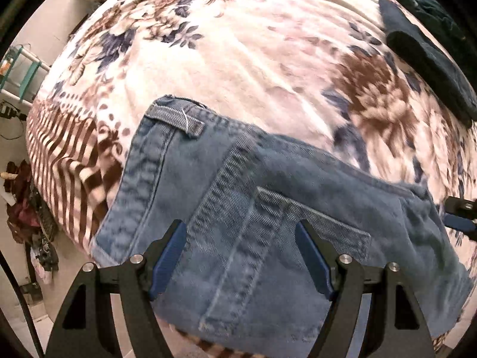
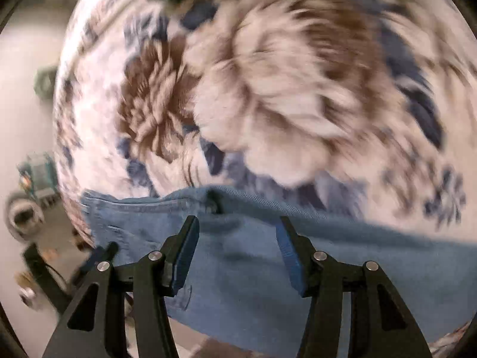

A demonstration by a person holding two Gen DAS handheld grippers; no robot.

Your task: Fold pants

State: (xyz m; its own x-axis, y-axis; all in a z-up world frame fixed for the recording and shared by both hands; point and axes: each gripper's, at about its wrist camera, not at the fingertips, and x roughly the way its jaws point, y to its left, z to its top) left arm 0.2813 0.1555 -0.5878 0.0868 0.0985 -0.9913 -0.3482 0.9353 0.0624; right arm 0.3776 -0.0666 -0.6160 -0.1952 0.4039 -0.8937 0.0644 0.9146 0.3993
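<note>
Blue denim pants [image 1: 238, 197] lie folded on a floral blanket, waistband and belt loop [image 1: 176, 119] toward the upper left. My left gripper [image 1: 240, 232] is open just above the denim near the bed's front edge, jaws wide apart and holding nothing. My right gripper [image 2: 237, 229] is open over the same pants [image 2: 268, 262] further right, also empty. The right gripper's tip also shows at the right edge of the left wrist view [image 1: 460, 217]. The right wrist view is motion-blurred.
The floral blanket [image 1: 253, 59] covers the bed, with a striped border [image 1: 68, 155] at its left edge. Dark folded clothes [image 1: 429, 59] lie at the far right of the bed. Clutter and a rack [image 1: 21, 74] stand on the floor to the left.
</note>
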